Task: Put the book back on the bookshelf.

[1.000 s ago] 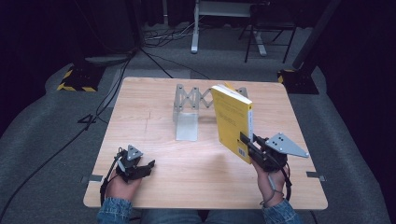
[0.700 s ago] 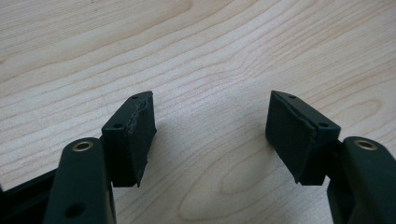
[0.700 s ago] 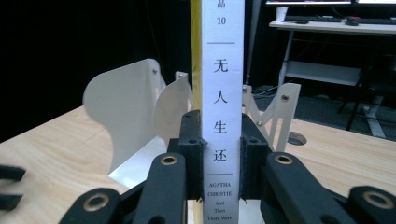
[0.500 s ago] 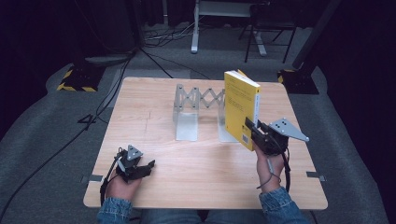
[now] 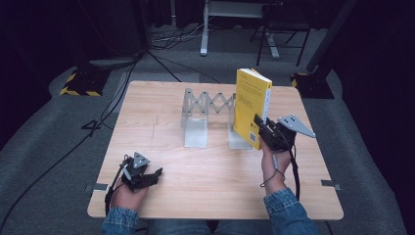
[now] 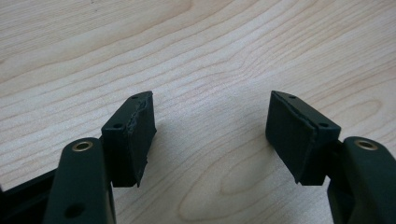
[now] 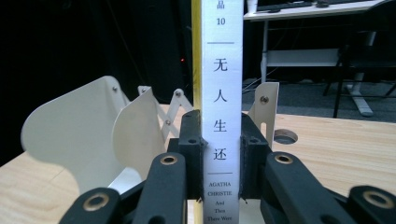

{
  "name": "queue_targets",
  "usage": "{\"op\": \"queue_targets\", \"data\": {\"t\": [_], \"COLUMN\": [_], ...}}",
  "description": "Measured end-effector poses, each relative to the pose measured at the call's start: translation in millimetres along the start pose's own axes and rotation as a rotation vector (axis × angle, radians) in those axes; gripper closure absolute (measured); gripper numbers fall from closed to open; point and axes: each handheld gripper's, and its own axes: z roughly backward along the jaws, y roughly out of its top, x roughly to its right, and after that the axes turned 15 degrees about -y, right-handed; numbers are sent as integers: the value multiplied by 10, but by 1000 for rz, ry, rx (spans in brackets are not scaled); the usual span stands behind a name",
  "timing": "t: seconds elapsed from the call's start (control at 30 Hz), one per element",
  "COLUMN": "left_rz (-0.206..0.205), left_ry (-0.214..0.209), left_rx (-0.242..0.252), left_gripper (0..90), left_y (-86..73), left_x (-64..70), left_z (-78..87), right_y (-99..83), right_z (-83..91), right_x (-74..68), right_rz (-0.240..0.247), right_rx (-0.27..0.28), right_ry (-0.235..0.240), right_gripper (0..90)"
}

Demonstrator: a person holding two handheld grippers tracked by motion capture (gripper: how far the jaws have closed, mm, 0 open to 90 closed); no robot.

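L gripper (image 5: 143, 175) near front-left edge of table (image 5: 161, 132), resting low on bare wood, jaws spread wide w/ nothing between them. Well apart from the work.

R gripper (image 5: 268, 132) farther in, right of centre, clamped on spine of yellow book (image 5: 250, 105); right gripper view shows pads (image 7: 191, 154) pressed to both sides of the white spine, low down. Book upright, long axis vertical, rising straight above the claw.

Beyond: expanding metal bookend rack (image 5: 205, 117), plates standing. Book sits at its right end plate, touching or just above base, can't tell. Judgement: next move sets book straight down into rack; R hand nearer, L idle.
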Motion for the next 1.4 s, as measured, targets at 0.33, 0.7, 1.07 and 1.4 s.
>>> {"op": "queue_targets", "data": {"t": [0.33,0.7,1.07,1.4], "left_rz": [8,12,19,24], "left_ry": [6,12,19,25], "left_rx": [4,2,4,8], "left_gripper": [333,332,327,324], "left_y": [5,7,13,17], "left_x": [4,9,14,17], "left_z": [-7,-10,-18,-25], "right_y": [-67,-180,-335,-498], "right_z": [-162,-325,-397,-454], "right_x": [-109,-278,-407,-502], "right_rz": [52,68,110,151], "right_rx": [36,55,87,39], "right_ry": [-72,-100,-94,-81], "right_gripper": [761,761,757,754]}}
